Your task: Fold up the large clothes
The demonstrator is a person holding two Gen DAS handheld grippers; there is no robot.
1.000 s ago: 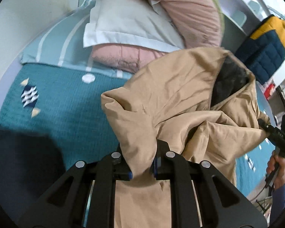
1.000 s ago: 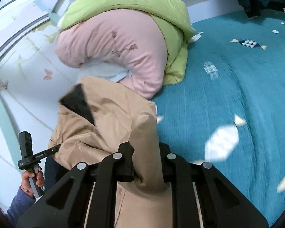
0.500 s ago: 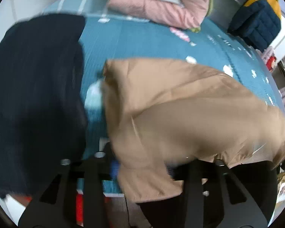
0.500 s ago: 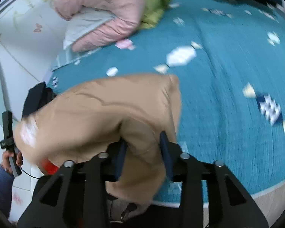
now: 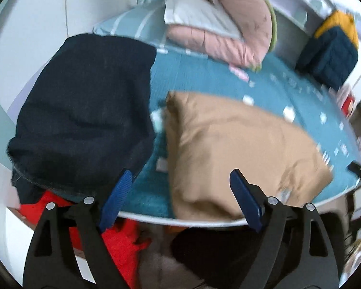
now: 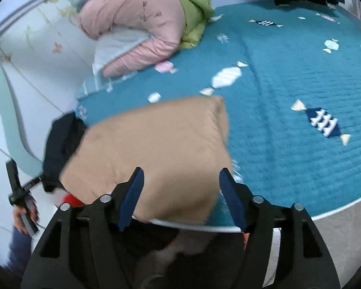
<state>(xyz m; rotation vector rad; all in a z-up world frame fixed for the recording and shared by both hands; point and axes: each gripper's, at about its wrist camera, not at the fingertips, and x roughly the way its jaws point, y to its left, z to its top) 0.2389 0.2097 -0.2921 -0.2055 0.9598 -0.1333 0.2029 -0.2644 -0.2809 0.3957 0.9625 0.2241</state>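
I see both tongs, left gripper (image 5: 180, 200) and right gripper (image 6: 180, 197), spread apart, holding nothing, so the tan jacket (image 5: 240, 149) rests folded beside the dark garment (image 5: 84, 110).

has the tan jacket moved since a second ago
Yes. The tan jacket was held up in front of the pink duvet; it now lies flat on the teal bedspread near the bed's edge, released by both open grippers.

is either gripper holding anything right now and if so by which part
Nothing is held. The left gripper and the right gripper both stand open, fingers wide apart, and the folded tan coat lies loose on the teal bed cover.
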